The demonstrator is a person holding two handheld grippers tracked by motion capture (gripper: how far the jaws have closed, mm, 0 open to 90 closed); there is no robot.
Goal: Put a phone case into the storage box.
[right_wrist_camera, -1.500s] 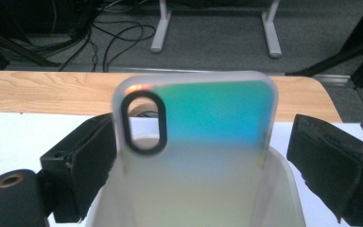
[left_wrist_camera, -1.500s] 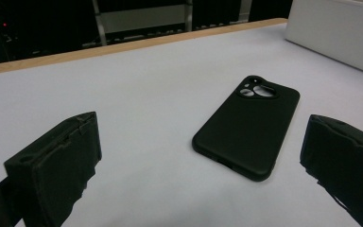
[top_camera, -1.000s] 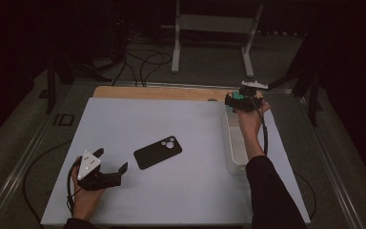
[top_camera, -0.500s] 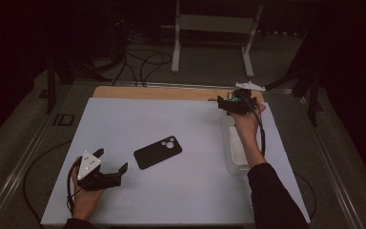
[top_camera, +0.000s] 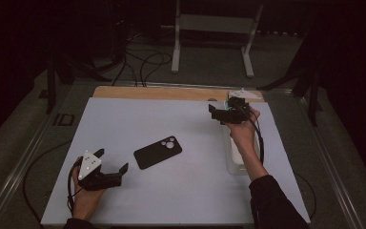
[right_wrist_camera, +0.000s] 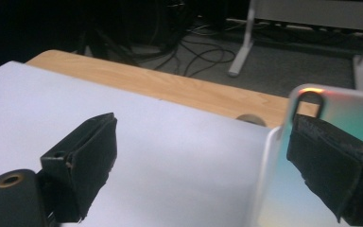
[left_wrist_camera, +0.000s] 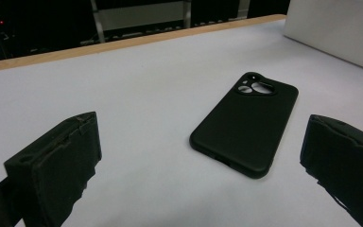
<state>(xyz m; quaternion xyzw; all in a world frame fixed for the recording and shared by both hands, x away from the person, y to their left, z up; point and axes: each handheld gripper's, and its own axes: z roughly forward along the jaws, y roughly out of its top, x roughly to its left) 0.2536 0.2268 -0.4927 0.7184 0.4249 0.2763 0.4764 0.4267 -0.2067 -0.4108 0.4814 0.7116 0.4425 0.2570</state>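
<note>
The black phone case (top_camera: 157,151) lies just ahead of the gaping, empty left gripper (top_camera: 111,162); the right gripper (top_camera: 214,113), well apart, gapes too

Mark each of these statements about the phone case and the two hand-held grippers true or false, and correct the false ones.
1. The black phone case lies flat on the white table top. True.
2. The left hand-held gripper is clamped on the case. False: its jaws are open and the case lies ahead of them, untouched.
3. The camera cutout of the case points away from the left hand-held gripper. True.
4. The right hand-held gripper is shut. False: its jaws stand apart.
5. A clear tray sits at the table's left edge. False: it lies at the right side, under the person's right forearm.
</note>
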